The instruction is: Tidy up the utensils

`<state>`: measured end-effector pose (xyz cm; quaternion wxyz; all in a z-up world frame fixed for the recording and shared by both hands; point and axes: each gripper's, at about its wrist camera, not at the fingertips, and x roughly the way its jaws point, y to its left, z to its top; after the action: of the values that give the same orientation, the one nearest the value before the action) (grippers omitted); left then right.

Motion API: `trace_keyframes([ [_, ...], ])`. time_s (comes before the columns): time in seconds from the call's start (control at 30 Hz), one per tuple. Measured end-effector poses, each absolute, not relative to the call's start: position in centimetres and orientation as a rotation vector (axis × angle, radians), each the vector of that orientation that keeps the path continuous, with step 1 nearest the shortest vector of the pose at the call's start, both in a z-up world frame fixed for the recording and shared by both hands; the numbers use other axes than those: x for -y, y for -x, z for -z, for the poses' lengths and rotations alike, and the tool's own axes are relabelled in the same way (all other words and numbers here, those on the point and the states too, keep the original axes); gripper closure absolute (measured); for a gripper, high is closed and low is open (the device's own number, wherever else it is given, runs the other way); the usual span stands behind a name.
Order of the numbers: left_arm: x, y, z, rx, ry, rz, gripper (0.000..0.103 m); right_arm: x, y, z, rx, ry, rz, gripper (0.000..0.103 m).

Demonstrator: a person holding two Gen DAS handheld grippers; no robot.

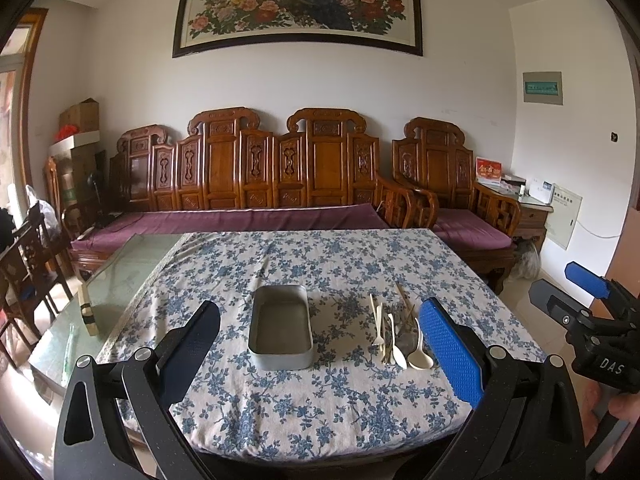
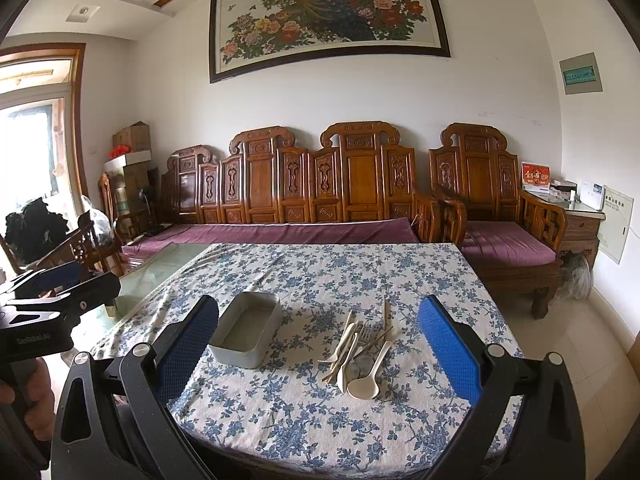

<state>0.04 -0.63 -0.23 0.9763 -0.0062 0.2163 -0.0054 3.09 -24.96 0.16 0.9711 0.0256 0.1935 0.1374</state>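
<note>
Both grippers, left gripper (image 1: 320,344) and right gripper (image 2: 320,344), hover jaws apart; utensils (image 2: 358,354) heaped mid-tablecloth (image 2: 320,420) beside the empty tin (image 2: 244,334), awaiting sorting.

A table (image 1: 280,420) under blue-flowered cloth (image 1: 340,256) carries a metal tin (image 1: 280,330) beside heaped utensils (image 1: 394,334).

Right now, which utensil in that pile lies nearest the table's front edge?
The cream plastic soup spoon with the wide round bowl; its bowl sits at the pile's front, ahead of the narrower cream spoon beside it.
</note>
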Motion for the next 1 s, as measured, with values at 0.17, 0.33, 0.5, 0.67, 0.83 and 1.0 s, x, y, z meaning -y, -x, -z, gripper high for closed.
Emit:
trace_keyframes([
  [0.17,0.66,-0.11,0.21,-0.434,0.013,0.014,0.006,24.98,-3.17,-0.21,-0.39,-0.048,-0.276,0.002],
  [0.33,0.57,-0.09,0.19,-0.433,0.012,0.015,0.006,25.26,-3.05,-0.09,-0.386,-0.05,-0.276,0.002],
  [0.5,0.52,-0.08,0.19,-0.434,0.016,0.015,0.006,25.26,-2.83,-0.18,-0.386,-0.05,-0.277,0.002],
  [0.67,0.54,-0.05,0.17,-0.432,0.015,0.015,0.006,24.87,-2.88,0.11,-0.385,-0.05,-0.277,0.002],
  [0.83,0.44,-0.02,0.13,-0.431,0.015,0.011,0.006,24.84,-2.87,0.11,-0.386,-0.049,-0.276,0.002],
  [1.0,0.46,-0.18,0.16,-0.436,0.016,0.013,0.006,25.05,-2.75,0.06,-0.386,-0.05,-0.277,0.002],
])
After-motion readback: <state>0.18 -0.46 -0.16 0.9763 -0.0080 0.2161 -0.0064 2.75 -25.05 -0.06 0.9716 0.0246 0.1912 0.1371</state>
